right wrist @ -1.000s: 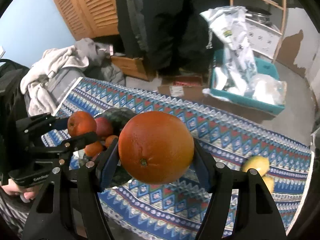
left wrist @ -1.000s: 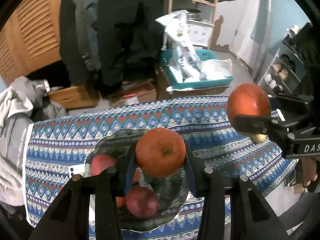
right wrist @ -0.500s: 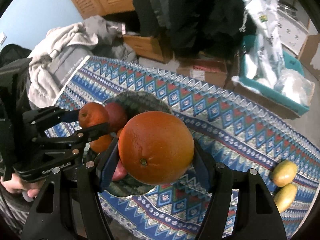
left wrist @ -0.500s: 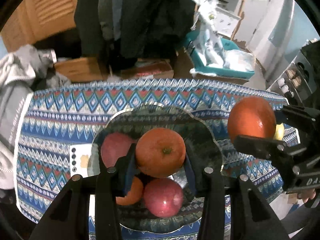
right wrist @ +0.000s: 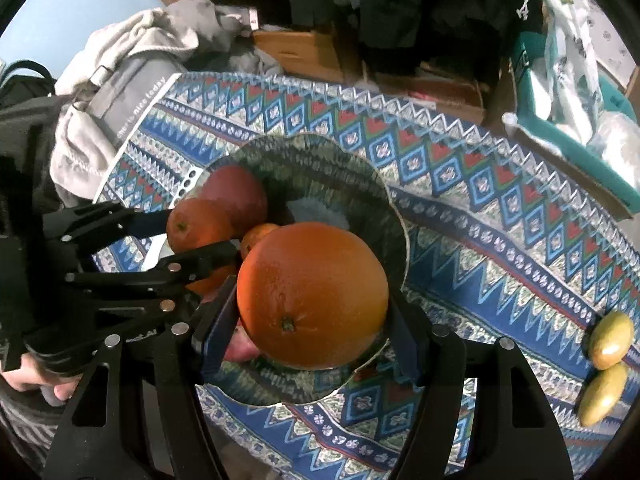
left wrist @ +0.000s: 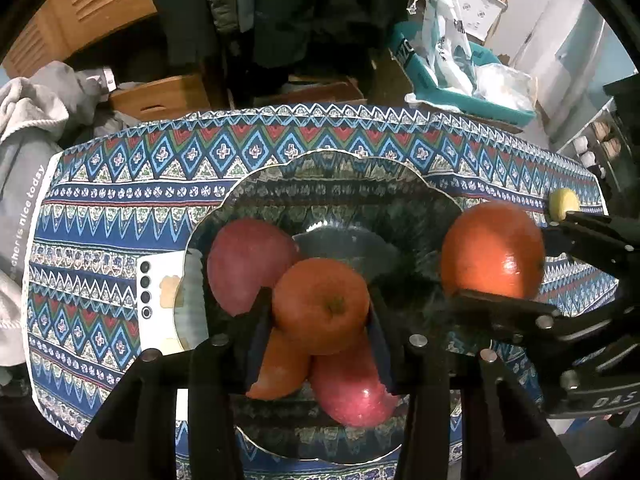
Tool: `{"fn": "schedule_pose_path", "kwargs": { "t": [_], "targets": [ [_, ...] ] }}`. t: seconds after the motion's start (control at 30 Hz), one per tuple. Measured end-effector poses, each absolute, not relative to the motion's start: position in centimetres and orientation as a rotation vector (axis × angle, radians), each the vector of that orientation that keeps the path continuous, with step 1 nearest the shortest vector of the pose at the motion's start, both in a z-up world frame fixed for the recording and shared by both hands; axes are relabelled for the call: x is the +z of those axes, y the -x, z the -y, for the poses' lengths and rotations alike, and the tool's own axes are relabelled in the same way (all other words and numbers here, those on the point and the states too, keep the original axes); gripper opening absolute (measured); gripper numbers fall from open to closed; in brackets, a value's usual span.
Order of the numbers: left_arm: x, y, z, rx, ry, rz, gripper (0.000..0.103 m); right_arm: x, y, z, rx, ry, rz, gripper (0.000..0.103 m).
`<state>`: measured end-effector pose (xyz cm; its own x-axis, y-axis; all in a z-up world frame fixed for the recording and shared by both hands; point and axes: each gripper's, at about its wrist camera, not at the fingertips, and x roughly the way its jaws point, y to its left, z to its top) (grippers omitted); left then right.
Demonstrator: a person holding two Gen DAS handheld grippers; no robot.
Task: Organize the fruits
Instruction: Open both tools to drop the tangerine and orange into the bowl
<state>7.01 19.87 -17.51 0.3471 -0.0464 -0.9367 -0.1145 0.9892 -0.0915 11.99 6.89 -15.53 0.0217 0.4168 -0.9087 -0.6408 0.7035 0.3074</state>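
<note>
Hovering over the glass bowl (left wrist: 340, 168), both tongs carry fruit, presumably to add it to the pile; the left tongs (left wrist: 320, 316) pinch a small orange (left wrist: 320, 306) tightly, directly above the red apples (left wrist: 248, 264) and another orange (left wrist: 280, 368) already inside — the right tongs (right wrist: 312, 320), roughly half spread, clamp a large orange (right wrist: 312, 296) above the bowl's near rim; two yellow fruits (right wrist: 610, 340) wait on the tabletop (right wrist: 500, 240), off to their right.

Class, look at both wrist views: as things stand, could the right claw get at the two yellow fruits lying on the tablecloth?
Probably not yet. The right claw is shut on a large orange, so its jaws are full. The yellow fruits lie bare on the tablecloth, nothing covering them.
</note>
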Motion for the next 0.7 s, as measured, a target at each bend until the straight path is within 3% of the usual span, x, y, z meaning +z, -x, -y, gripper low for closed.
{"fn": "schedule_pose_path", "kwargs": {
  "t": [0.43, 0.7],
  "targets": [
    [-17.3, -6.1, -20.7, 0.072, 0.152, -1.235, 0.051, -18.4, -11.9, -7.1, 0.814, 0.203, -1.405, 0.070],
    [-16.5, -5.7, -20.0, 0.068, 0.131, -1.220, 0.059, -16.7, -12.5, -6.2, 0.797, 0.161, -1.365, 0.070]
  ]
}}
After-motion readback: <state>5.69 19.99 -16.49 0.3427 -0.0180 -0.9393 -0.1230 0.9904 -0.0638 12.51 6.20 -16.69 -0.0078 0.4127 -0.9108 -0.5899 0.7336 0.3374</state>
